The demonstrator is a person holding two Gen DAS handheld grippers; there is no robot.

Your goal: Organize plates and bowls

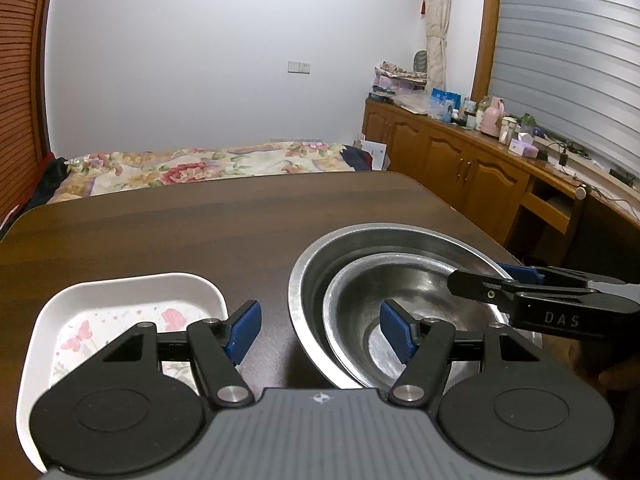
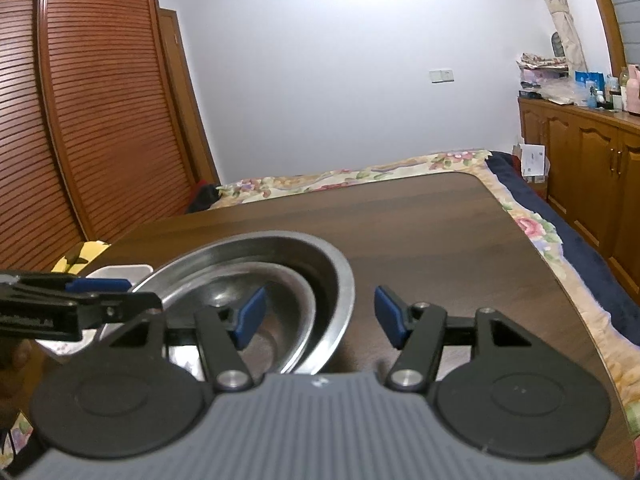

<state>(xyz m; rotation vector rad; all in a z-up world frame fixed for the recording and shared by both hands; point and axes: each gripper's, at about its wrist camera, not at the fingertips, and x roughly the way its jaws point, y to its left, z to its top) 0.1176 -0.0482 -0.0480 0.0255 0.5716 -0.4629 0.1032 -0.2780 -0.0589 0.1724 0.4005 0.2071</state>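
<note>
**Bowls nested, tray standing alone**

On the dark wooden bench (image 1: 200, 220) a smaller steel bowl (image 1: 400, 320) sits inside a larger steel bowl (image 1: 316, 256), off-centre and pushed toward the near side of the big one. The pair rests near the bench's right edge, toward the near side. Just beside them to the left, apart from the bowls, lies a white square tray (image 1: 132, 284) with a floral print, close to the near-left corner.

The left gripper (image 1: 320, 332) hangs with its fingers wide open, holding nothing; one blue pad is above the gap between tray and bowls, the other above the smaller bowl's inside. The right gripper (image 2: 316, 316) is likewise spread wide and empty, its left pad over the bowls and its right pad over bare bench. In the left wrist view it reaches in from the right across the bowls' far rim.

By my reading, the bowl stacking looks finished. What seems left is the tray, which sits untouched; no other plates show, so whether anything more is to be sorted cannot be told.
</note>
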